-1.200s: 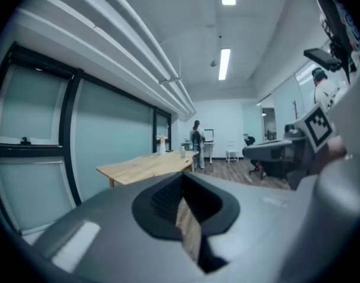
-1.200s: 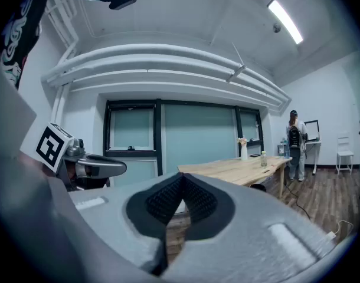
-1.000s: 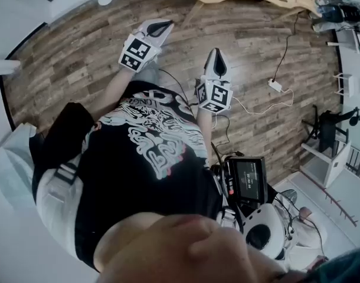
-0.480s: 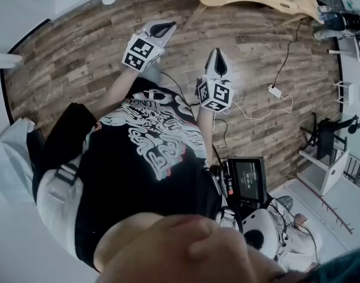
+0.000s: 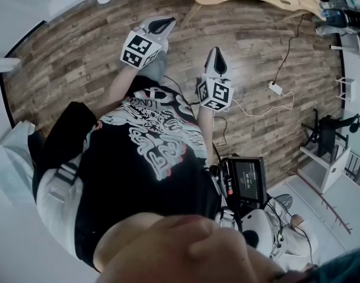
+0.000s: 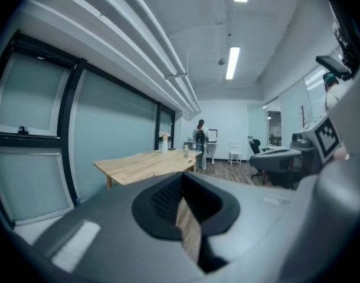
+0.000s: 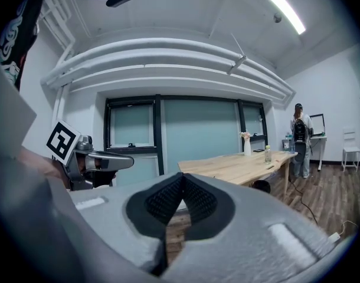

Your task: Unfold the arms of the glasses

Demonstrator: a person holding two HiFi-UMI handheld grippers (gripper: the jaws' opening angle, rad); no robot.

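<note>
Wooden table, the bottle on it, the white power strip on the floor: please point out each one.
wooden table [image 7: 230, 167], right gripper view, on the bare tabletop.
bottle [image 7: 267, 154], right gripper view, on its body.
power strip [image 5: 275, 87], head view, on its white casing.

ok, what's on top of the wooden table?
A vase and a clear bottle stand toward the far end of the wooden table. No glasses show there. The right gripper covers part of its near edge.
</note>
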